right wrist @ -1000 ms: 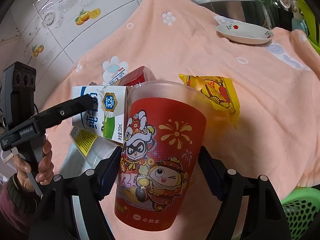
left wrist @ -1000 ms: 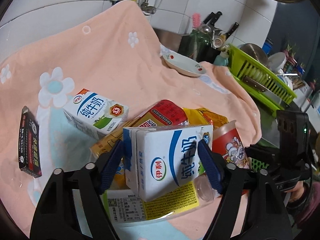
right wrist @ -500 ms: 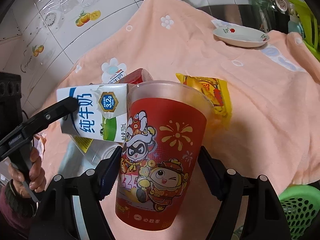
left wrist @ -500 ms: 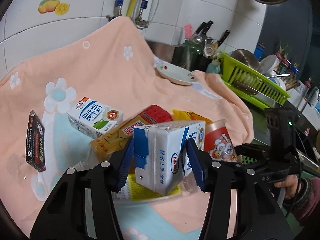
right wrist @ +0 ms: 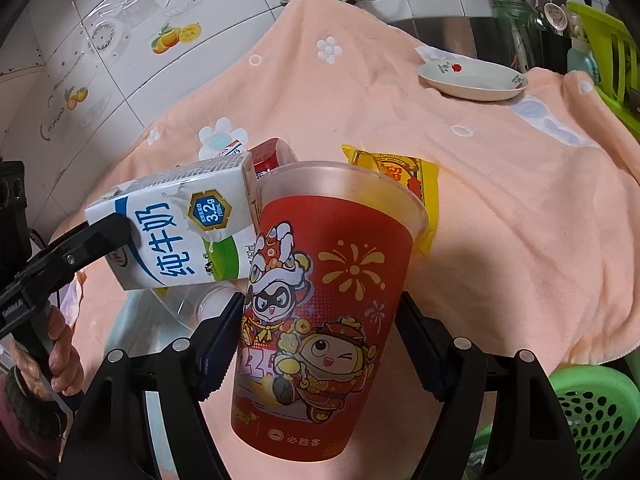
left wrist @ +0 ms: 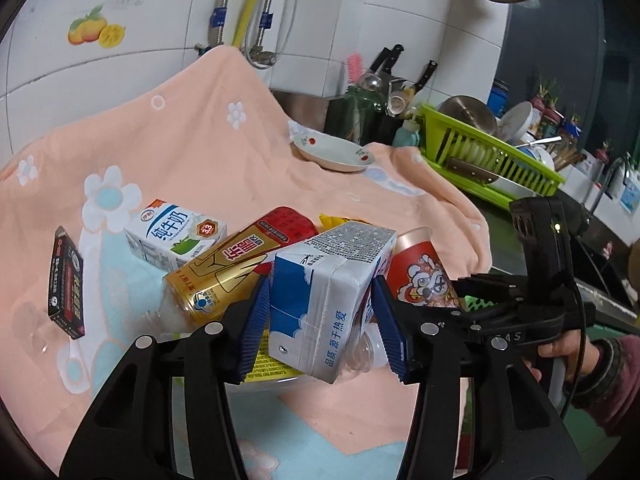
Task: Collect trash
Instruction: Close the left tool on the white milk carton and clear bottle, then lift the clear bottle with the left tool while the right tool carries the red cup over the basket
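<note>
now both grippers [left wrist: 322,326] [right wrist: 320,344] clamp carton [left wrist: 324,300] and cup [right wrist: 320,320].

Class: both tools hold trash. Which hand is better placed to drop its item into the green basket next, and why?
Right. Its tool grips the red cup, and the green basket shows just beside it at lower right. The left tool, holding the milk carton, is farther from it, with the right tool in between.

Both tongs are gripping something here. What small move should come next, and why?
Probably carry the red cup in the right tongs toward the green basket at lower right. The cup is clamped and off the peach towel. The left tongs, whose jaws have just been closing, pinch a milk carton, so it can follow.
</note>
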